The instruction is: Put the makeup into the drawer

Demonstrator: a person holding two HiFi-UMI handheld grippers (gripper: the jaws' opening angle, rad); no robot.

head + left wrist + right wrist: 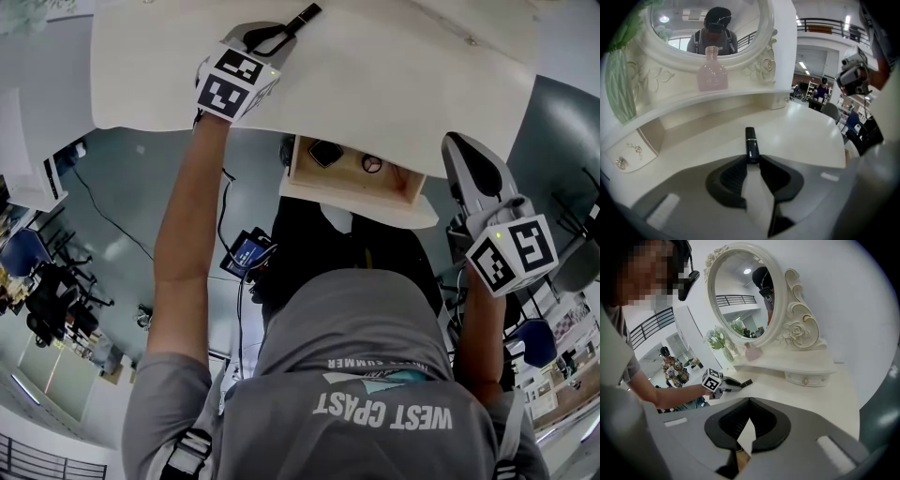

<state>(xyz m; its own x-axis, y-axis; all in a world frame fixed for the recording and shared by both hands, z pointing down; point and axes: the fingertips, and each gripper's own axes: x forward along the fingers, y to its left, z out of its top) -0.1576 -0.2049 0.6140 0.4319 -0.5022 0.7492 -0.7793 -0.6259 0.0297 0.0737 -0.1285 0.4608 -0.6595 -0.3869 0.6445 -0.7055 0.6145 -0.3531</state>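
A black lipstick tube with a gold band [751, 143] sticks out forward from between the fingertips of my left gripper [752, 160], which is shut on its near end just over the cream vanity top [801, 136]. In the head view that gripper [277, 34] is at the table's far left, with the lipstick [305, 14] pointing away. The wooden drawer [412, 193] stands pulled out under the table's near edge, with a dark compact [325, 152] and a small round item [372, 164] inside. My right gripper [457, 150] hovers right of the drawer, shut on nothing [750, 400].
On the vanity's raised shelf stand an oval mirror [708, 28], a pink bottle [712, 70] and a green vase [621, 89]. Small drawers [806, 379] sit under the shelf. My own body is right against the open drawer's front. Office chairs and a cable lie on the floor at the left.
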